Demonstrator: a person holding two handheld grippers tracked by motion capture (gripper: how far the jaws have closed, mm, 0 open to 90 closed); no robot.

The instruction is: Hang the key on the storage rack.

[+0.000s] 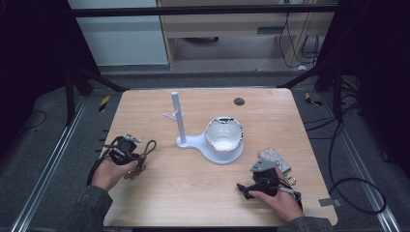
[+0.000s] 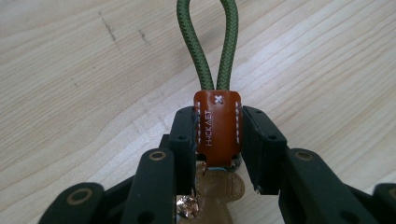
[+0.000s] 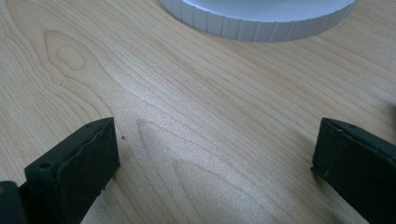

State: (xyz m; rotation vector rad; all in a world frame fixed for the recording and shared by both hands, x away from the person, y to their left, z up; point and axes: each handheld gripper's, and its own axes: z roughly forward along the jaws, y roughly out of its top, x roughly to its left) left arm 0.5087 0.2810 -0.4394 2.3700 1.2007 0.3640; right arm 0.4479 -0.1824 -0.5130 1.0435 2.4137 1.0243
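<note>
Key fob (image 2: 217, 127): glossy brown leather sleeve, white stitching, stamped lettering; braided olive cord loop (image 2: 208, 44), rounded. Lay at table's (image 1: 203, 193) near left, clamped between the pads of the left gripper (image 2: 217, 140). Long axis ran along the jaws, loop pointing away from the hand towards the white stand (image 1: 212, 145). Right gripper (image 3: 215, 158): jaws wide, nothing between, over pale wood-grain top at near right.

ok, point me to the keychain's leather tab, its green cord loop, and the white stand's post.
leather tab (image 2: 217, 126), left gripper view, middle of the stitched brown face.
green cord loop (image 2: 192, 44), left gripper view, left strand.
white stand's post (image 1: 178, 116), high view, mid-height of the upright.
</note>
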